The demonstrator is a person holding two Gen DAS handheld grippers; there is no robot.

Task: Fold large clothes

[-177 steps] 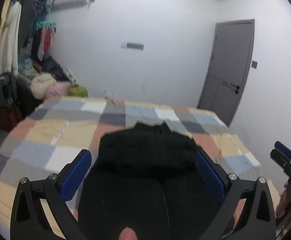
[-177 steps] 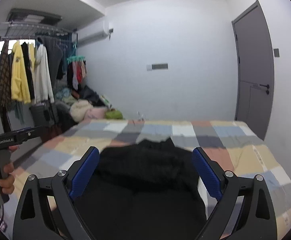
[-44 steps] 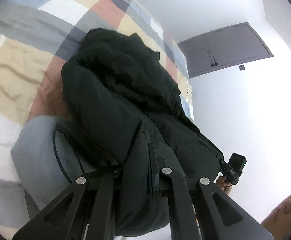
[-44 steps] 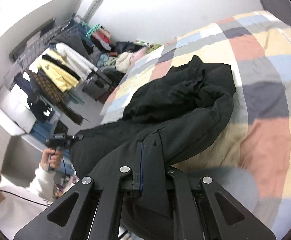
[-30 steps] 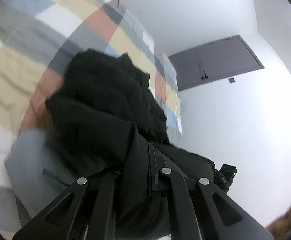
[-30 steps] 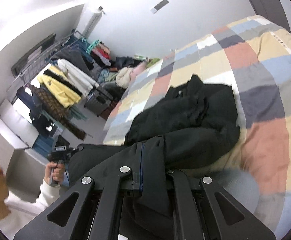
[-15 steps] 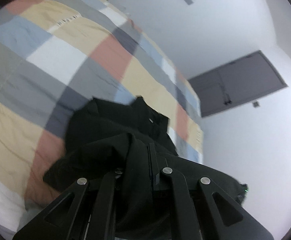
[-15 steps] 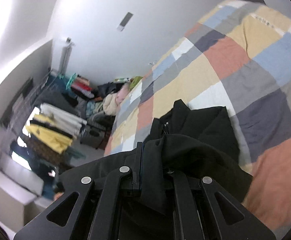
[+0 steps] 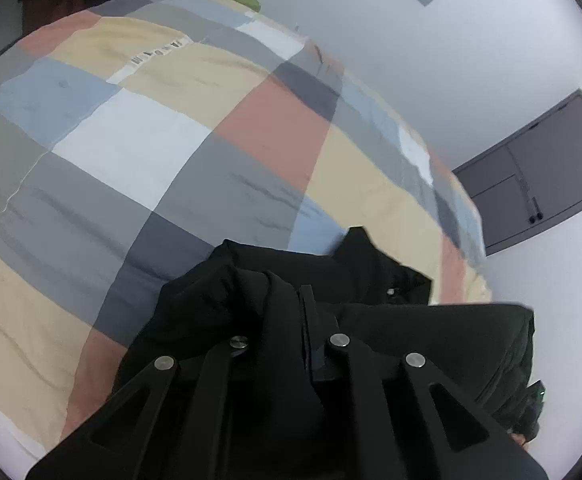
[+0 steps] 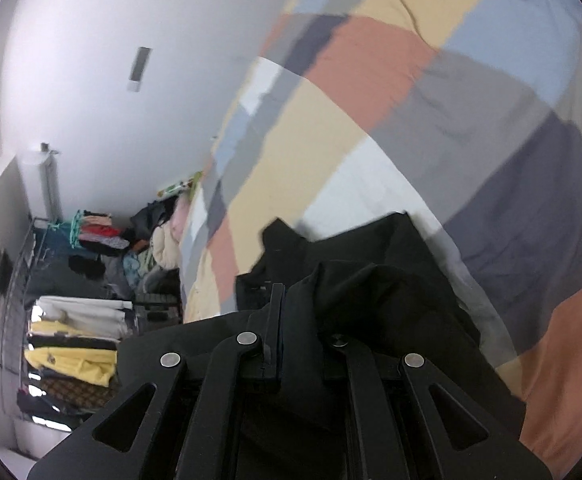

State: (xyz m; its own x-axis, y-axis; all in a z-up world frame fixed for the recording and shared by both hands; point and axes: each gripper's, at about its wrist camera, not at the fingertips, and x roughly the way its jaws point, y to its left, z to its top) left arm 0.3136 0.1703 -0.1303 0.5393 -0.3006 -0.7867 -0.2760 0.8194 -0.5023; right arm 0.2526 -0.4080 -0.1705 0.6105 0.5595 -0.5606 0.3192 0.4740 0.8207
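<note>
Left gripper [image 9: 305, 312] and right gripper [image 10: 281, 312] each clamp the black jacket [image 9: 371, 280] draped over them

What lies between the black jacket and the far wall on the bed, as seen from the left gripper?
In the left wrist view, only bare checkered bedspread lies between the black jacket and the far wall.

Both wrist views overlook (closely) the bed [image 9: 171, 152].
</note>
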